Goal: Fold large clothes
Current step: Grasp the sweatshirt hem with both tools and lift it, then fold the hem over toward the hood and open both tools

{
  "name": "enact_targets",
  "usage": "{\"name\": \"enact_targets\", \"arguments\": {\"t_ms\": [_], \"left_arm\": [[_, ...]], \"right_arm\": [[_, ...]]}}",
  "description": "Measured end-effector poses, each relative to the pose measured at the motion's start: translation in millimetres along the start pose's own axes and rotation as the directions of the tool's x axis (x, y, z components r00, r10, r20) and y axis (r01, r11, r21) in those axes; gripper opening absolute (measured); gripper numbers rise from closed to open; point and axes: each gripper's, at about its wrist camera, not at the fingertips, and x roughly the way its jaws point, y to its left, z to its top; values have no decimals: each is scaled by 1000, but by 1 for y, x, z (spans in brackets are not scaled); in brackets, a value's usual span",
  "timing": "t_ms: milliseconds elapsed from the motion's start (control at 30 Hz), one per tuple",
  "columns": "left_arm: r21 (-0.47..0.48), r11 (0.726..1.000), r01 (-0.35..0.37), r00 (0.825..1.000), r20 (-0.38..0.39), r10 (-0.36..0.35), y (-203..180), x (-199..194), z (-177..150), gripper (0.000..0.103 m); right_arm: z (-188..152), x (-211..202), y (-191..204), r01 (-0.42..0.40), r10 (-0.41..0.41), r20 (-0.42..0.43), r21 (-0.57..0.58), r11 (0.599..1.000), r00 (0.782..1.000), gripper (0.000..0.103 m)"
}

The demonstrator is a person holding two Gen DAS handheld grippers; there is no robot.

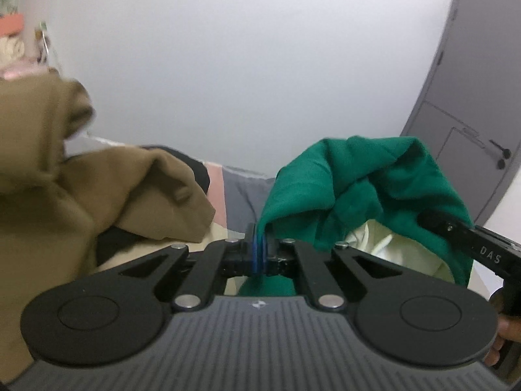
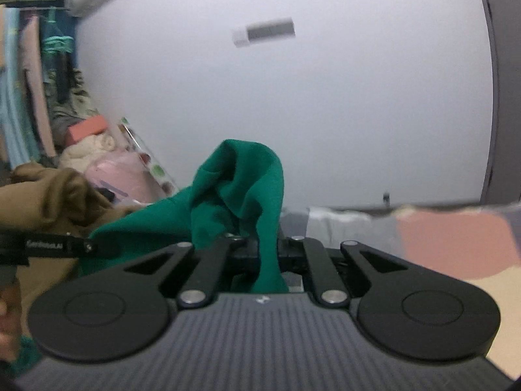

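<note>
Green cloth is what's right up against both lenses: the green garment (image 1: 358, 176) is pinched in the left tongs (image 1: 259, 254) and also in the right tongs (image 2: 267, 254), both pairs clamped tight on a fold of it. So it's hanging bunched between the two hands, lifted clear of the bed (image 1: 241, 192), with a pale lining showing inside at about 4 o'clock in the left view. In that same view the right tongs come in from 3 o'clock, near the left ones.

Looks to me like the pick-up-and-shake-out step, not folding proper yet. If I were doing it, I'd spread the two hands apart sideways until the top edge goes taut, keep both at the same height so it hangs straight, then lay it flat before creasing. Can't tell whether the grips are on shoulders or just random folds, so a regrip may be needed.

Further out: a brown garment (image 1: 65, 179) heaped at 9 o'clock, close enough to snag, so swing away from it. Behind that, a plain white wall (image 1: 260, 81), a grey door (image 1: 472, 97) at 2 o'clock, and a clutter of hanging clothes (image 2: 39, 97) at 10 o'clock in the right view.
</note>
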Motion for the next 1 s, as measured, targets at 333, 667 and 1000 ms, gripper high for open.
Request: {"name": "enact_targets", "arguments": {"t_ms": [333,667,1000], "left_arm": [[23,1000,5,999,50,-6,-53,-186,-87,3],[-32,999,13,999,-50,-15,-82,-287,-217,3],[-113,991,71,997,-29,-74,-70,-321,-281,4]], "right_arm": [[-39,-185,34,-14,13,125,8,1000,992,8],[-131,-302,62,2,-4,40,33,999,999,9],[-182,-337,69,-3,25,-135,162,987,990,12]]}}
